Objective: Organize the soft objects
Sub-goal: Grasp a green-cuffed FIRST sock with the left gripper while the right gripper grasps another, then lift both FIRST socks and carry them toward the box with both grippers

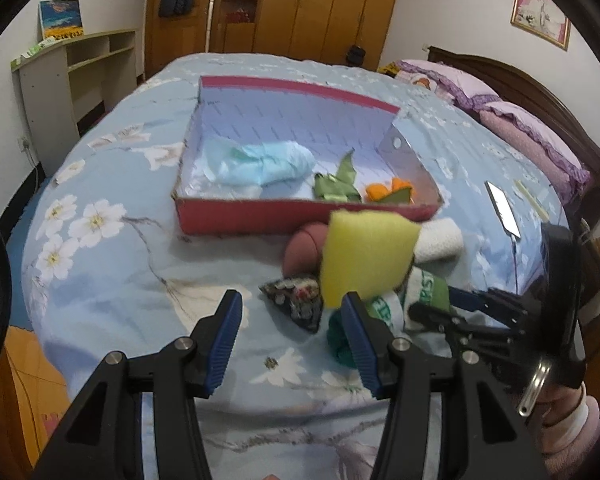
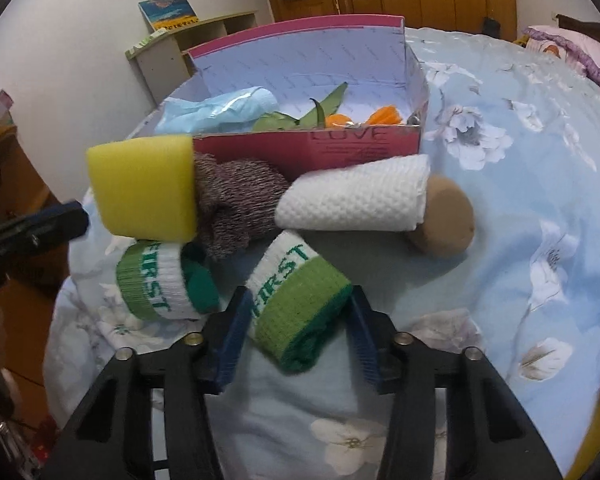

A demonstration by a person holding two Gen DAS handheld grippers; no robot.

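Left wrist view shows the box at twelve o'clock holding a blue cloth and some green and orange pieces, the left gripper apart and empty, while the sponge, towel and other sock wait outside and the right gripper closes around a green sock.

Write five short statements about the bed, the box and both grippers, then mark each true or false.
1. The right gripper has a green-and-white sock between its fingers. True.
2. The left gripper is shut on the yellow sponge. False: its fingers stand apart with nothing between them; the sponge sits just ahead of its right finger.
3. The red box already holds a light blue item. True.
4. The white rolled cloth lies inside the box. False: it lies on the bedspread in front of the box.
5. A second sock marked FIRST lies beside the held one. True.
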